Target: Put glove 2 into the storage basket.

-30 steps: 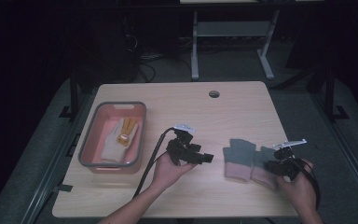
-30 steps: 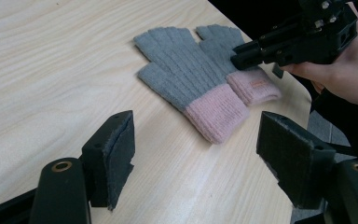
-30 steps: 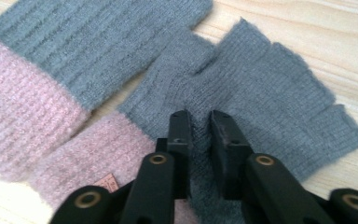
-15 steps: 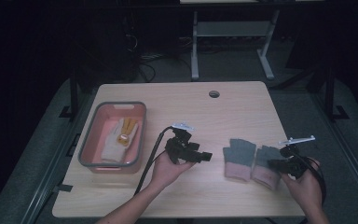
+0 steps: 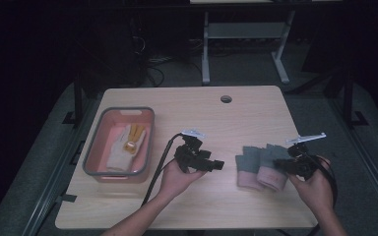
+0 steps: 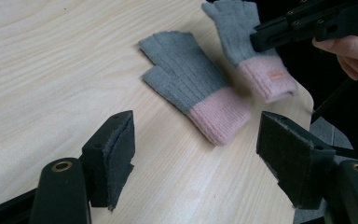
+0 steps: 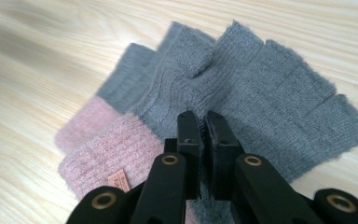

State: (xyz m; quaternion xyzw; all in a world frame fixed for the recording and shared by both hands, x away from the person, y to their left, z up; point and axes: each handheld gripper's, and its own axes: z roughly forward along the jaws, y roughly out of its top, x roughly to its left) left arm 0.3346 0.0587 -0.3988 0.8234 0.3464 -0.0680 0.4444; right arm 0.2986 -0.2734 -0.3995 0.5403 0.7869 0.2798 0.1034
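High view: since 1 second ago the right gripper (image 5: 281, 166) has slid a little toward the person's side and now sits on the cuff end of the right-hand glove (image 5: 270, 167), which has been tugged with it and overlaps the left-hand glove (image 5: 246, 167) less squarely than before. The left gripper (image 5: 211, 164) has barely moved and hovers over bare table (image 5: 216, 118), near the gloves but not touching them. A white glove (image 5: 125, 147) lies in the pink bin (image 5: 92, 147) at the left. I judge that the right-hand glove is being picked up, probably bound for that bin.

Left gripper view: its jaws stand wide apart and empty. Ahead lie both gloves, grey with pink cuffs; the farther one is blurred, so it is in motion. A small tag (image 6: 276, 73) on its cuff is too blurred to read.

Right gripper view: the jaws are pinched together on the glove near where the grey knit meets the pink cuff. A brown label (image 7: 117, 180) carries small writing, illegible here.
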